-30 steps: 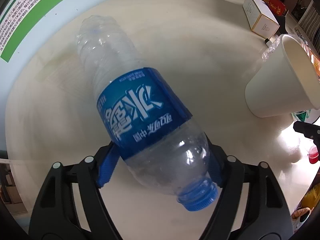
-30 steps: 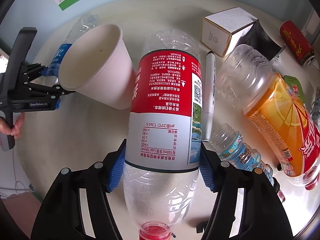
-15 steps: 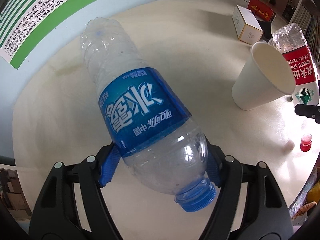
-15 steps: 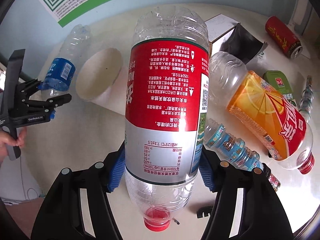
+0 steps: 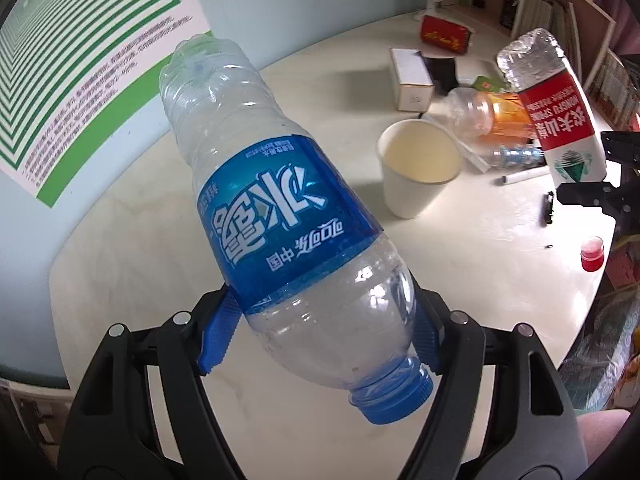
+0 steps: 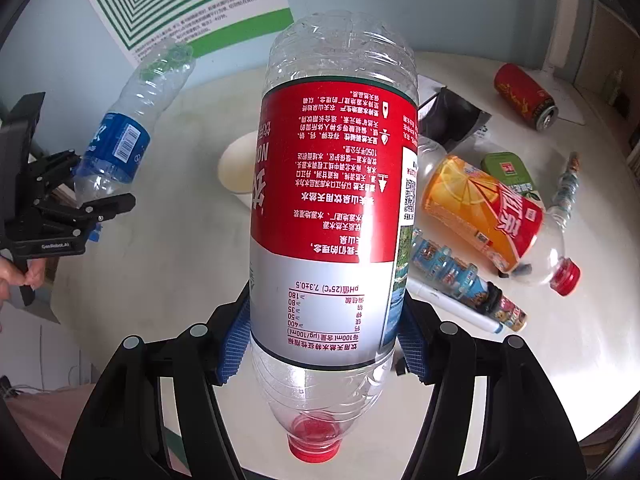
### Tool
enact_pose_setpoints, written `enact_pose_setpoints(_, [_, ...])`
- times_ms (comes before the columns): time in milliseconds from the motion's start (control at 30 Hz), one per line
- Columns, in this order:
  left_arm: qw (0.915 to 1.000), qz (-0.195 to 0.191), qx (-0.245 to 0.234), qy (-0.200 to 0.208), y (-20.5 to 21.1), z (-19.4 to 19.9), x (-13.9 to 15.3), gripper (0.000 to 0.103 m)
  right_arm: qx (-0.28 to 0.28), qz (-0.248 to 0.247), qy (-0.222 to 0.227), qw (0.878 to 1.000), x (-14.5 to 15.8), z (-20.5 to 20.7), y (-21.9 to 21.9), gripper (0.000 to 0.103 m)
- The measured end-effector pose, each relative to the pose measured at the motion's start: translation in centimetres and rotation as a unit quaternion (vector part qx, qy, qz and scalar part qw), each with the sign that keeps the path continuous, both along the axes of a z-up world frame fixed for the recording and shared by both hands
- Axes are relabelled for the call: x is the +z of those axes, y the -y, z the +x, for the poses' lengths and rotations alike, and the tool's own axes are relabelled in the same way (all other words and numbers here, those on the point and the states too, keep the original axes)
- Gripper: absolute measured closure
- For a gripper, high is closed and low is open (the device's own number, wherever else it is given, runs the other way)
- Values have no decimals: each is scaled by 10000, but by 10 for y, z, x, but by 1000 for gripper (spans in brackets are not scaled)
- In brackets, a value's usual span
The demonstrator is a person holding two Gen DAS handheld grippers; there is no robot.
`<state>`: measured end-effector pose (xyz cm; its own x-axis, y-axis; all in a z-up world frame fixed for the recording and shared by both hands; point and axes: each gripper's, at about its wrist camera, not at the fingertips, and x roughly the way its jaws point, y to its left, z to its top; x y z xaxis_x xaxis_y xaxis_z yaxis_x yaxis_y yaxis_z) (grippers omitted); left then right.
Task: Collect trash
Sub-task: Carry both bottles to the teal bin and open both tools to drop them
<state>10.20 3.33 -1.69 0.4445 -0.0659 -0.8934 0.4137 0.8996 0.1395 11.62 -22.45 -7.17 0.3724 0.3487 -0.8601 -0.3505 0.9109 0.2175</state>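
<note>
My left gripper (image 5: 326, 332) is shut on an empty blue-label water bottle (image 5: 280, 216), cap toward the camera, held above the round cream table (image 5: 160, 240). My right gripper (image 6: 322, 354) is shut on an empty red-label water bottle (image 6: 332, 208), red cap down toward the camera, also lifted off the table. The right wrist view shows the left gripper (image 6: 86, 206) with the blue-label bottle (image 6: 120, 144) at the left. The left wrist view shows the red-label bottle (image 5: 556, 108) at the right.
On the table are a white paper cup (image 5: 418, 166), an orange drink bottle (image 6: 492, 216), a small patterned bottle (image 6: 460, 280), a white marker (image 6: 452, 304), a red can (image 6: 524, 96), a green tin (image 6: 506, 170), a white box (image 5: 412, 74) and a loose red cap (image 5: 592, 254).
Both grippers have risen away from the table with their bottles. The table and its litter look smaller and farther below, and more of the wall poster shows.
</note>
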Motion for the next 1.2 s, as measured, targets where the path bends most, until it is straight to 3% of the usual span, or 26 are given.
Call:
enact_pose_setpoints(167, [9954, -123, -935, 140, 45, -31, 29, 33, -552, 235, 190, 9980, 26, -41, 38, 39])
enact_pose_setpoints(300, [9806, -239, -1945, 16, 101, -57, 33, 33, -1266, 224, 200, 9915, 34, -85, 79, 39])
enact_pose_setpoints(433, [9498, -97, -3124, -112, 170, -91, 17, 33, -2098, 166, 159, 9775, 31, -148, 127, 39])
enact_pose_setpoints(600, [9060, 55, -4220, -328, 255, -151, -2, 33, -3177, 281, -31, 9478, 7, -243, 198, 39])
enact_pose_setpoints(700, [8793, 21, -4740, -456, 308, -191, -17, 32, -3713, 319, -269, 9276, -23, -304, 240, 39])
enact_pose_setpoints(900, [8376, 116, -5405, -785, 416, -276, -73, 32, -4791, 523, -959, 8709, -108, -419, 325, 39])
enact_pose_setpoints(1033, [8080, 236, -5767, -1179, 484, -334, -136, 32, -5230, 747, -1502, 8356, -179, -471, 368, 39])
enact_pose_setpoints(1200, [7699, 676, -6185, -1417, 553, -393, -243, 32, -5545, 1117, -2204, 7947, -294, -514, 406, 39])
